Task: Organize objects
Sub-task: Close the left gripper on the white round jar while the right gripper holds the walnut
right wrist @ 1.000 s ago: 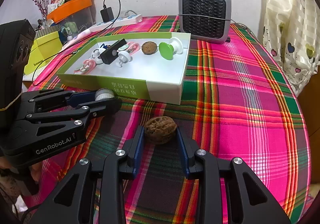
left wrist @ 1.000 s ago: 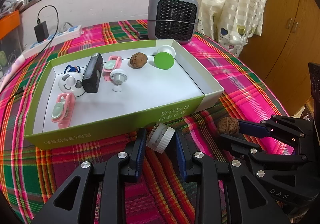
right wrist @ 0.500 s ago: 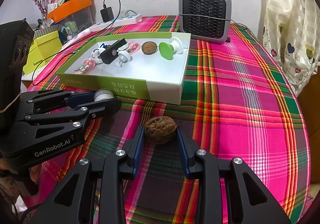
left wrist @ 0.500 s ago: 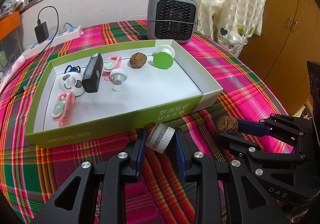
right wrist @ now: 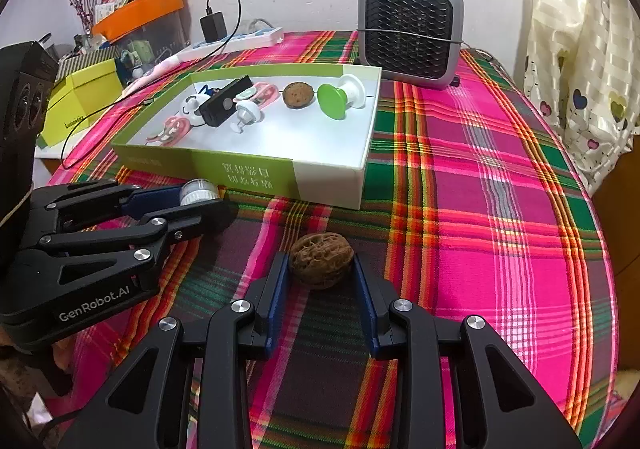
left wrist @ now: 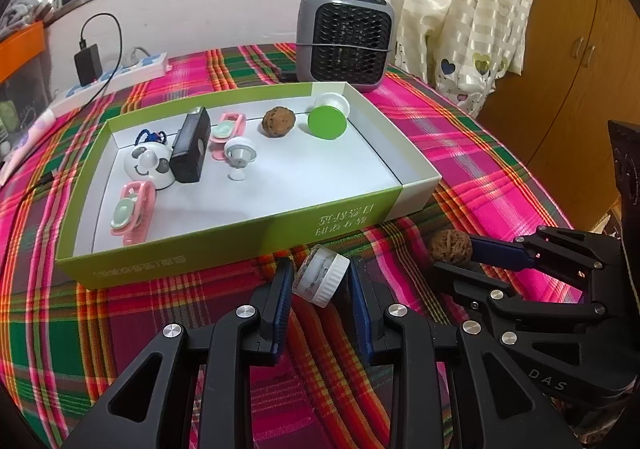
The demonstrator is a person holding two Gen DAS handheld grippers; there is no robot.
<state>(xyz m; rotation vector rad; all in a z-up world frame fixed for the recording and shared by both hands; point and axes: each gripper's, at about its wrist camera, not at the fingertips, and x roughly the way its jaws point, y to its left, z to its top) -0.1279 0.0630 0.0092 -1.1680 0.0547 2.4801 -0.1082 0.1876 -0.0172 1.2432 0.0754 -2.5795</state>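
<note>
Cloth (right wrist: 460, 177) on the surface: woven plaid, matt. Walnut (right wrist: 321, 265): rough, wrinkled shell; jar (left wrist: 320, 280): smooth white plastic cap. Box (left wrist: 248, 233): matt card; tongs (right wrist: 320, 289): matt black plastic, blue pads (right wrist: 276, 299).

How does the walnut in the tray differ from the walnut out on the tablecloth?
The walnut in the tray sits free among other items in the green tray; the walnut on the tablecloth lies outside it, gripped by the right hand-held gripper. The tray one looks rounder and darker; the gripped one is elongated, with deeper ridges. Both are brown, wrinkled and whole.
</note>
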